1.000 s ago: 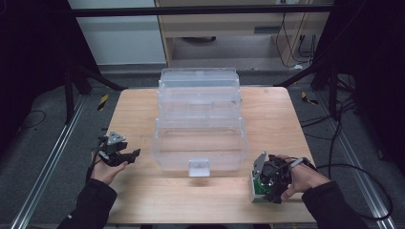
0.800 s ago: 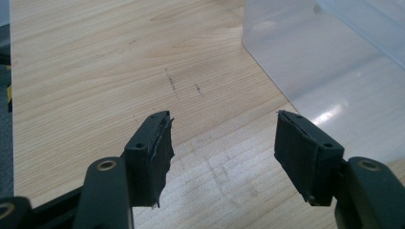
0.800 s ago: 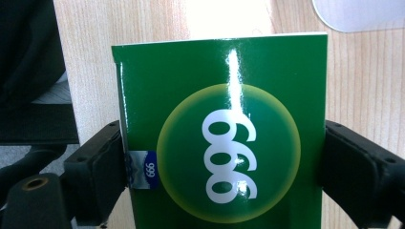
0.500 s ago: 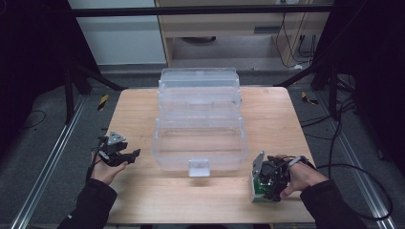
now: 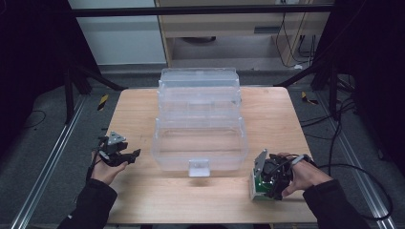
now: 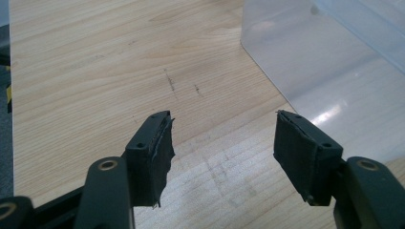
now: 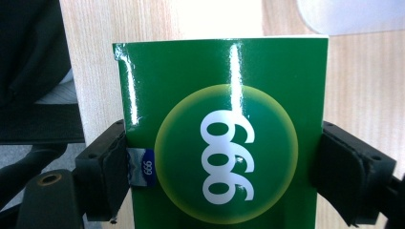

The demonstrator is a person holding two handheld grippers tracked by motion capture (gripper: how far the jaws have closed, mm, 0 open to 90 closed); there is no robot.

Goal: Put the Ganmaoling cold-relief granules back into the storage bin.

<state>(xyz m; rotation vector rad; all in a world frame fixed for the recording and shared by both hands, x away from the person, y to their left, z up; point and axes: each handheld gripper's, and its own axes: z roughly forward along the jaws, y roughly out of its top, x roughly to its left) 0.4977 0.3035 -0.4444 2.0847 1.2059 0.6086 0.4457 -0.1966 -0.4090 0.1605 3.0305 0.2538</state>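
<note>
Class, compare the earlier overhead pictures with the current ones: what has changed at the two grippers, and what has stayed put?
The right gripper has just been closing its jaws onto the green box, which sits between its pads. The left gripper stays open and still, and the clear plastic bin has not moved.

In the right gripper view the green box runs off the bottom edge, so its lower part and whatever it rests on are out of sight. In the high view that box is mostly covered by the right hand-held gripper and the hand, and its print is too small to read. The clear plastic bin is cut off by the top and right edges of the left gripper view. The small clear tab on its front is blurred, perhaps a latch.
</note>
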